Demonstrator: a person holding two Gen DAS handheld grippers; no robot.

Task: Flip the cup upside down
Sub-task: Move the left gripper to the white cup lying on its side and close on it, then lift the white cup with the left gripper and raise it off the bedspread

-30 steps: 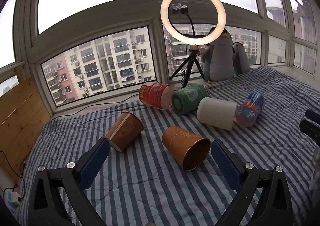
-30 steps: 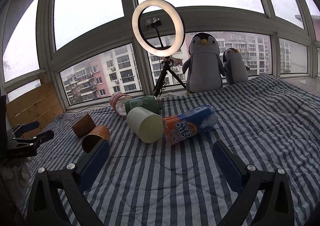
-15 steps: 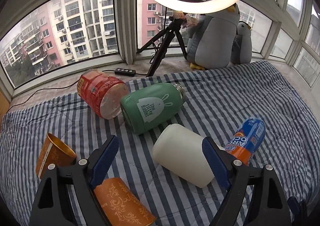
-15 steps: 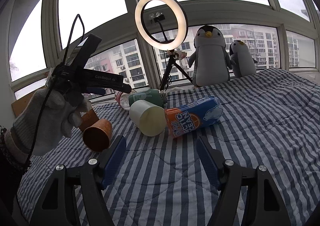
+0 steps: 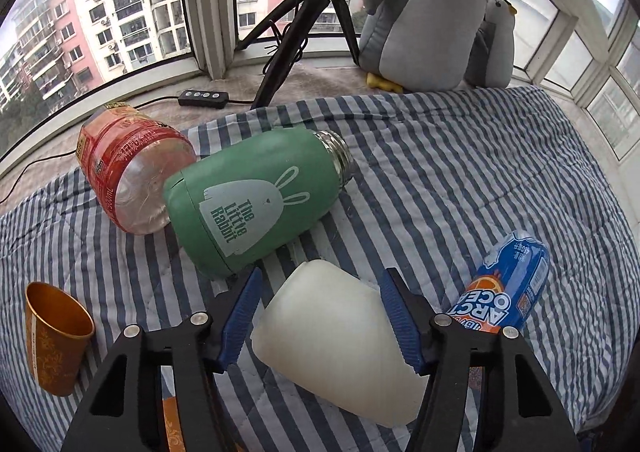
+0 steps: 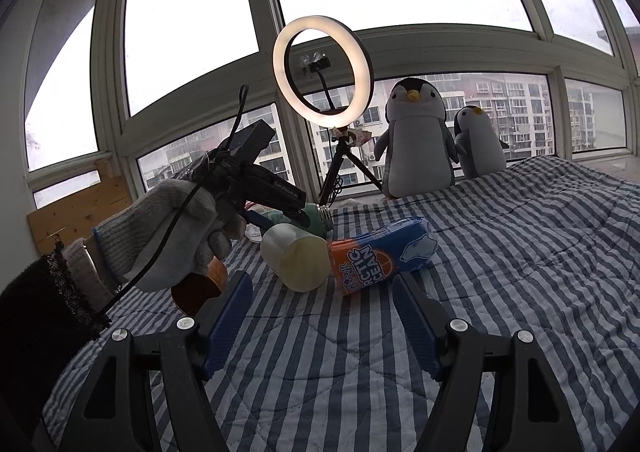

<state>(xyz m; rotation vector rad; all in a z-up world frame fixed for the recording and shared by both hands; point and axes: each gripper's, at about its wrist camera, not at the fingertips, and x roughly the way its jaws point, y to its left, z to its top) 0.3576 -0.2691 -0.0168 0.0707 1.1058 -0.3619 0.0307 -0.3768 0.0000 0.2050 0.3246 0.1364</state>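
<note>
You have the white cup lying on its side on the striped blanket, low and centre in the left wrist frame, wide end nearest the lens. In the right wrist frame it sits mid-frame, left of centre.

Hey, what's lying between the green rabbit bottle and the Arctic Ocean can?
The white cup lies on its side between the green bottle and the can, with the left gripper straddling it. The left wrist view shows this best.
</note>
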